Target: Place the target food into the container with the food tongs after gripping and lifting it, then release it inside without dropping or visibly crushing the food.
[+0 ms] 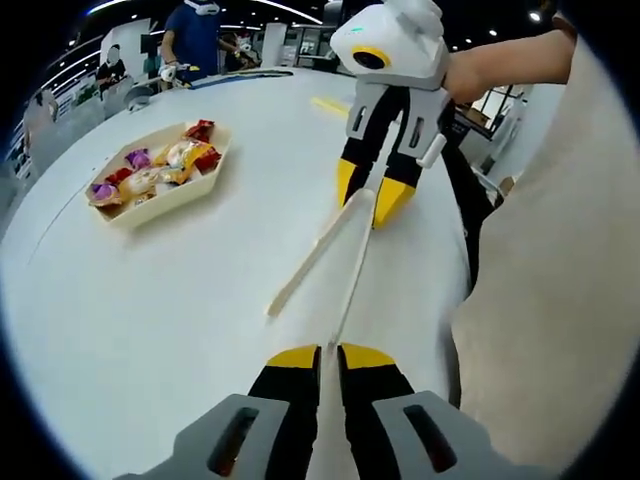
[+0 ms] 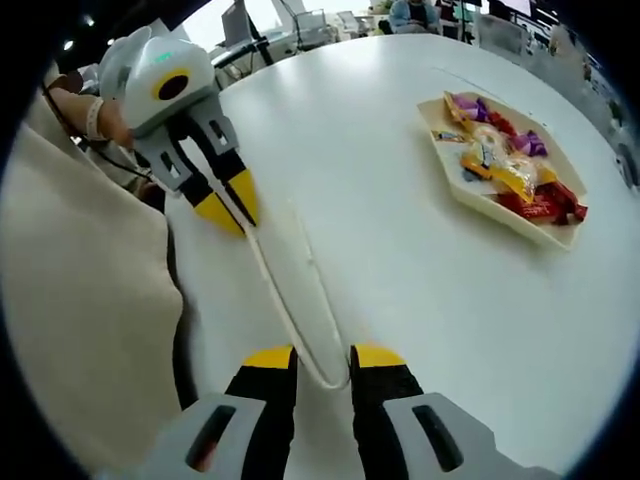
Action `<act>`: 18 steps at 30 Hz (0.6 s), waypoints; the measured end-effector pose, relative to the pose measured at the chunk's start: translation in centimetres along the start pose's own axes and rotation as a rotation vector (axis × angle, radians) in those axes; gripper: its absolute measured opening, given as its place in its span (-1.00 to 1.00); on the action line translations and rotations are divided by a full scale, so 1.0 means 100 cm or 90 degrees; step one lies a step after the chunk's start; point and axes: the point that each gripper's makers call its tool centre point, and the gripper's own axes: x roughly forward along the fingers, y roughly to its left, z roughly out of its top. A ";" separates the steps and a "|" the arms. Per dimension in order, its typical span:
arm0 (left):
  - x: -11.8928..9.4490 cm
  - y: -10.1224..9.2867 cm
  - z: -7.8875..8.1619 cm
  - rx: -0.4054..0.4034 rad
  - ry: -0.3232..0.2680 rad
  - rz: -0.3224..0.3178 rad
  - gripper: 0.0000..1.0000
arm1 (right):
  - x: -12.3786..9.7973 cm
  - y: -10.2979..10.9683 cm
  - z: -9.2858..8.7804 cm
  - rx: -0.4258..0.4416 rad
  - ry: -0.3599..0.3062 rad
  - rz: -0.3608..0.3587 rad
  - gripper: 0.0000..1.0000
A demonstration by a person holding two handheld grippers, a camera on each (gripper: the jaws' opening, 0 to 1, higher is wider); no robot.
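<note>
Wrapped snacks (image 1: 165,165), red, purple and yellow, heaped in cream tray (image 1: 205,185) on white table (image 1: 150,310), well apart from both grippers. Tongs (image 1: 325,255), cream, lying on table between grippers. Left gripper (image 1: 330,352): jaws nearly together, pinching the arm tips of tongs. Right gripper (image 2: 322,358): jaws a little apart, straddling looped hinge end of tongs; actual grip cannot be told. Person in blue (image 1: 195,35) beyond table.

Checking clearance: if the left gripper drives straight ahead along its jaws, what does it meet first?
The tongs, lying right ahead of the left gripper and seemingly between its jaws; beyond them, the right gripper holding their far end. Depth unclear.
</note>
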 end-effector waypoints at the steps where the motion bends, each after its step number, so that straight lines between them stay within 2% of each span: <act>1: -0.001 0.000 0.000 0.000 -0.002 0.002 -0.87 | 0.000 0.000 -0.001 0.000 0.001 -0.001 -0.58; 14: -0.018 0.008 0.007 -0.018 -0.033 0.029 -0.76 | -0.002 -0.004 -0.001 0.010 -0.006 -0.008 -0.56; 18: -0.022 0.013 0.011 -0.035 -0.051 0.045 -0.59 | -0.007 -0.008 0.000 0.030 -0.022 -0.022 -0.53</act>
